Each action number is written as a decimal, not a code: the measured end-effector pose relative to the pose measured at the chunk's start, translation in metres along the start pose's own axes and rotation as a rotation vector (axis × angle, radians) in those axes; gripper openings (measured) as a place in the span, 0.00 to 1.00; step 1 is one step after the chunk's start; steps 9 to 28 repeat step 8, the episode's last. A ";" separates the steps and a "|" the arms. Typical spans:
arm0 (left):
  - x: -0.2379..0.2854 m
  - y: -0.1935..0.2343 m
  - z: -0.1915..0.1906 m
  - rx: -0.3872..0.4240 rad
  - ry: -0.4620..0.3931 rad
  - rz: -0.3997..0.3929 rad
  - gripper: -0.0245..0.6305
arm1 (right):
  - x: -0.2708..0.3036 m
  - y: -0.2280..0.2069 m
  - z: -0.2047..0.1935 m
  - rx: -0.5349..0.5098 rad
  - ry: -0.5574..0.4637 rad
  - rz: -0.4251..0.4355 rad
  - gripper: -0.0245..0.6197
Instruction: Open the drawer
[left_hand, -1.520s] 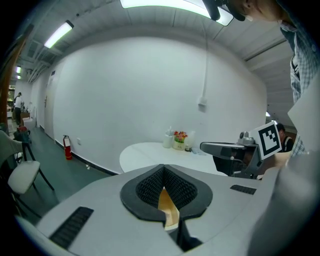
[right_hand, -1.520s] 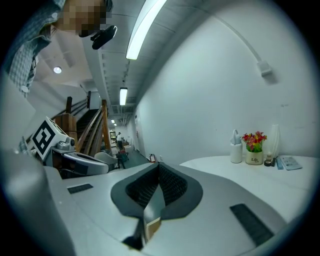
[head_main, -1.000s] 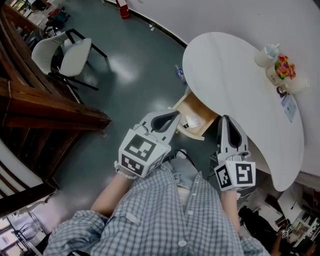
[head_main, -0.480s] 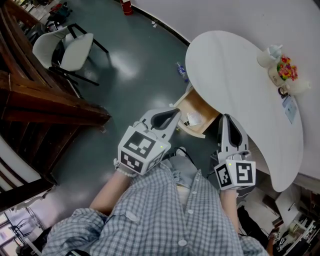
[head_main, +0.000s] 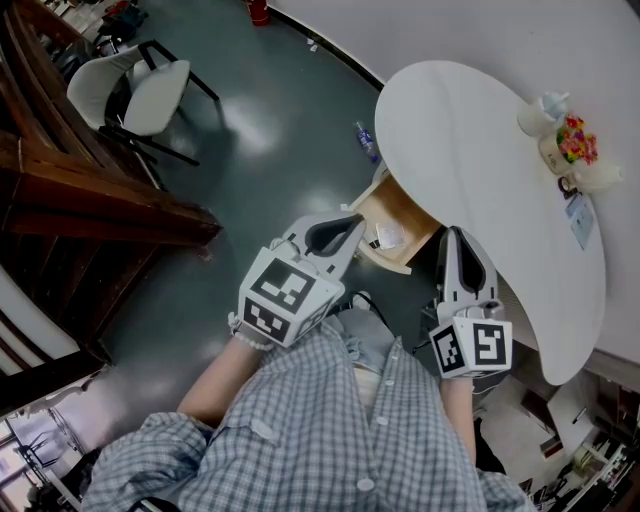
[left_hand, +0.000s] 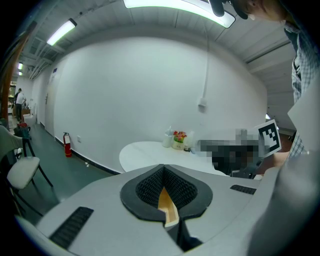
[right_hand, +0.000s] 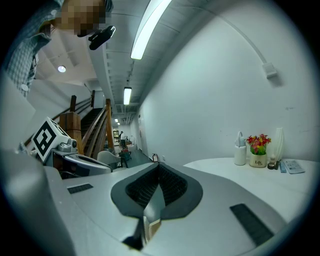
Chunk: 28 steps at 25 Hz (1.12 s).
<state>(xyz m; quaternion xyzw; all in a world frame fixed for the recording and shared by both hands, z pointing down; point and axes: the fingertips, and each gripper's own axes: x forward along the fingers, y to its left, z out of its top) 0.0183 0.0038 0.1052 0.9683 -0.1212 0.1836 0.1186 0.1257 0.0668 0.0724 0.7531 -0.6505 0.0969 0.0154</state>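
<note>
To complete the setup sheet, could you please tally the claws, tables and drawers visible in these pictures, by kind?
Claws: 2, the left claw and the right claw.
Tables: 1, the white table.
Drawers: 1, the wooden drawer, standing open.
Total: 4.

1. In the head view the whole scene has slid a little to the right; I see nothing there that has moved of itself.
2. The white table (head_main: 480, 170) now lies slightly further right, and the open drawer (head_main: 380, 215) under its edge has shifted with it.
3. The white chair (head_main: 140, 95) has drifted right and slightly up.
4. The red extinguisher (head_main: 258, 8) is now almost cut off by the top edge.
</note>
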 end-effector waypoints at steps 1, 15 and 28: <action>0.000 0.000 0.000 0.001 0.000 0.000 0.05 | 0.000 0.001 0.000 0.000 0.000 0.002 0.05; 0.000 -0.002 0.000 -0.001 -0.001 0.000 0.05 | 0.000 0.001 0.000 -0.003 -0.001 0.011 0.05; 0.000 -0.002 0.000 -0.001 -0.001 0.000 0.05 | 0.000 0.001 0.000 -0.003 -0.001 0.011 0.05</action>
